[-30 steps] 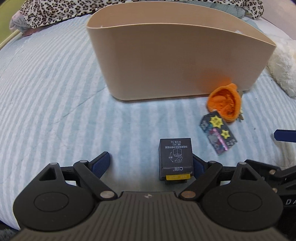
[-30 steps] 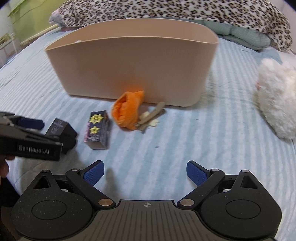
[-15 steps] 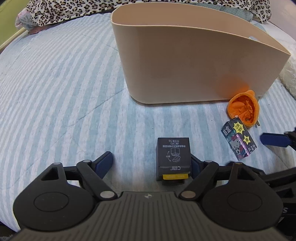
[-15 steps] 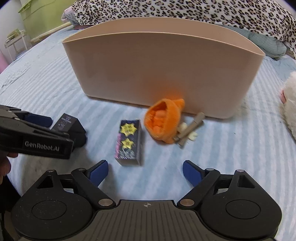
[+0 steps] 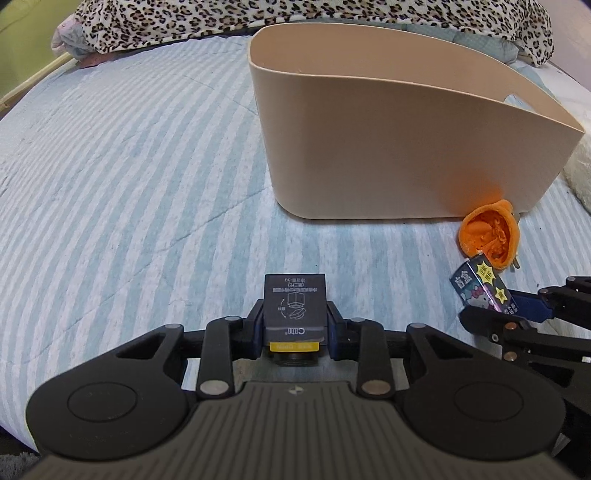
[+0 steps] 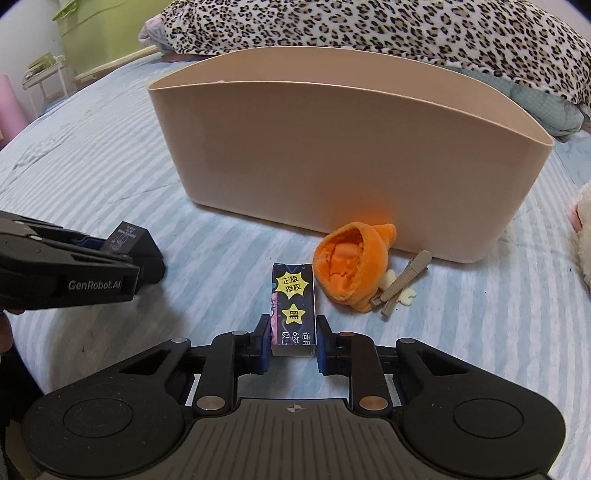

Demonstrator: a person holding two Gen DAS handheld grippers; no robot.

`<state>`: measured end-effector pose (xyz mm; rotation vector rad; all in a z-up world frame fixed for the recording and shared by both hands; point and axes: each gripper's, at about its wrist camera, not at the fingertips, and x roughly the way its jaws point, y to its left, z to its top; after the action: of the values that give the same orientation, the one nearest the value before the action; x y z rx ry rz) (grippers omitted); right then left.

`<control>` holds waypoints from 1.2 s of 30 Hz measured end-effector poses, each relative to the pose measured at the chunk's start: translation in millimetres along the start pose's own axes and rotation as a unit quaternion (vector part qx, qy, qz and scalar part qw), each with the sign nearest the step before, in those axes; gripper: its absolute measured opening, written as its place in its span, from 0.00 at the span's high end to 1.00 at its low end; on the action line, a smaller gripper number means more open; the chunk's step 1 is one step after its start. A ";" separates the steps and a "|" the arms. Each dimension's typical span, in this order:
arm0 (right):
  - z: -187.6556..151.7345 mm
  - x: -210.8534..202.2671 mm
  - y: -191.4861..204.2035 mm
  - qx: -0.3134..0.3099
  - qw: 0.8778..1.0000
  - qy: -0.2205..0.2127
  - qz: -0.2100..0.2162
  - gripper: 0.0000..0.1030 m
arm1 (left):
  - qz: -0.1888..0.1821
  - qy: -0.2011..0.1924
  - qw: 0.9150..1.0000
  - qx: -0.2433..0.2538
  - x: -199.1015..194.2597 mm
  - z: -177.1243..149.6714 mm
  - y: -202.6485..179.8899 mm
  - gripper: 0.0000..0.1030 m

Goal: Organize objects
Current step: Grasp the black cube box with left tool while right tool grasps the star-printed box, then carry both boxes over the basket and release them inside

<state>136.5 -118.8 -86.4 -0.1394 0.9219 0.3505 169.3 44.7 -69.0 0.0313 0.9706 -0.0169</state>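
My left gripper [image 5: 294, 326] is shut on a small black box [image 5: 295, 306] with a yellow strip, low over the striped bedspread; the box also shows in the right wrist view [image 6: 127, 240]. My right gripper [image 6: 293, 341] is shut on a dark carton with yellow stars [image 6: 294, 302], which also shows in the left wrist view [image 5: 482, 286]. A beige tub [image 6: 332, 162] stands behind them, its rim open; it also shows in the left wrist view [image 5: 388, 140]. An orange plush hat [image 6: 351, 266] and a grey hair clip [image 6: 404, 280] lie at the tub's base.
The striped blue bedspread [image 5: 129, 177] stretches to the left. A leopard-print blanket [image 6: 369, 29] lies behind the tub. A white fluffy toy [image 6: 583, 236] sits at the right edge. Green furniture [image 6: 92, 33] stands off the bed at the far left.
Both grippers were open; now the left has shut on the black box and the right has moved in and shut on the star carton.
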 end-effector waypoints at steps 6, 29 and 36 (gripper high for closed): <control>-5.0 -13.8 -3.1 -0.004 1.000 -0.008 0.002 0.80 | -0.001 -0.003 1.000 -0.003 -12.7 -4.5 -1.3 0.68; 33.7 -119.4 -48.2 0.022 0.989 -0.143 -0.018 0.80 | -0.029 -0.123 0.992 0.015 -96.9 31.0 -20.3 0.68; 66.7 -121.8 -71.8 0.052 0.981 -0.185 -0.030 0.80 | -0.012 -0.159 0.986 0.039 -94.1 64.4 -38.8 0.68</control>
<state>144.9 -197.0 48.7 -0.0038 0.5645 0.2589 168.2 3.8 44.3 0.0864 0.6504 -0.0803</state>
